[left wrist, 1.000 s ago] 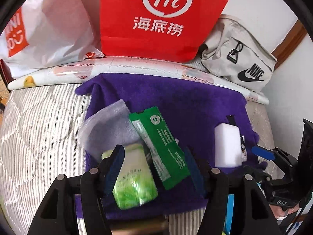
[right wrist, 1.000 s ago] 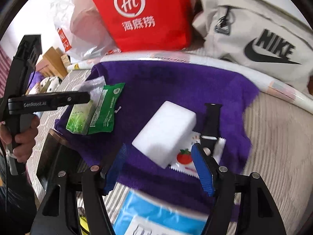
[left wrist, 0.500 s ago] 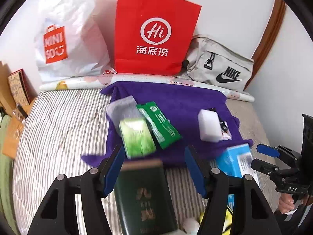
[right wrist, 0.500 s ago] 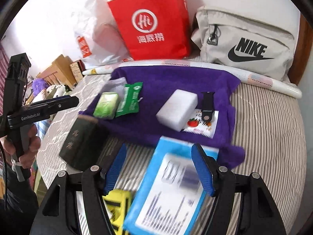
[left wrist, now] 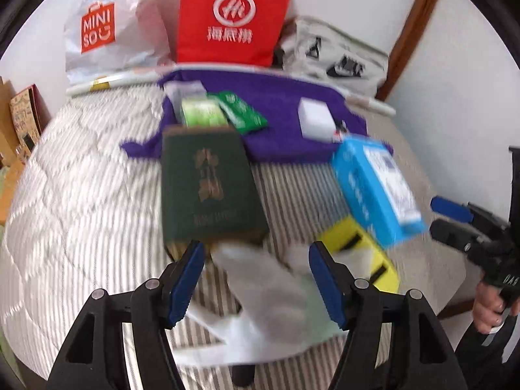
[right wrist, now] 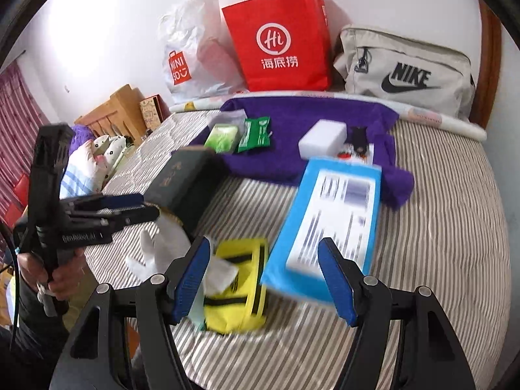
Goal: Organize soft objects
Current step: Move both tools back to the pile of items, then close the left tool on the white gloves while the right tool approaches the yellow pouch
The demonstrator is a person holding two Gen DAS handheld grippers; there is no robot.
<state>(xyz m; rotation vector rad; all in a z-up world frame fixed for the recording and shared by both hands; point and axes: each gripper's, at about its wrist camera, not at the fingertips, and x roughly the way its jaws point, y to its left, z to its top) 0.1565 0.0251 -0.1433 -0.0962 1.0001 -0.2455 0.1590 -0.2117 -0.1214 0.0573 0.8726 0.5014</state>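
A purple towel (right wrist: 292, 156) lies on the striped bed and carries a green tissue pack (right wrist: 222, 137), a green sachet (right wrist: 255, 132) and a white sponge (right wrist: 322, 136). A white glove (left wrist: 260, 292) lies just in front of my open left gripper (left wrist: 256, 276). My open right gripper (right wrist: 265, 273) hovers over a yellow pouch (right wrist: 242, 289) and a blue packet (right wrist: 328, 217). A dark green box (left wrist: 208, 182) lies between the glove and the towel. Both grippers are empty.
A red paper bag (right wrist: 279, 42), a white Miniso bag (right wrist: 191, 55) and a grey Nike bag (right wrist: 406, 71) stand against the wall behind the towel. The bed edge runs close on the right. Pillows (right wrist: 94, 159) lie at the left.
Both grippers have pulled back from the towel toward the bed's near edge. The dark green box, blue packet, yellow pouch and white glove have come into view.
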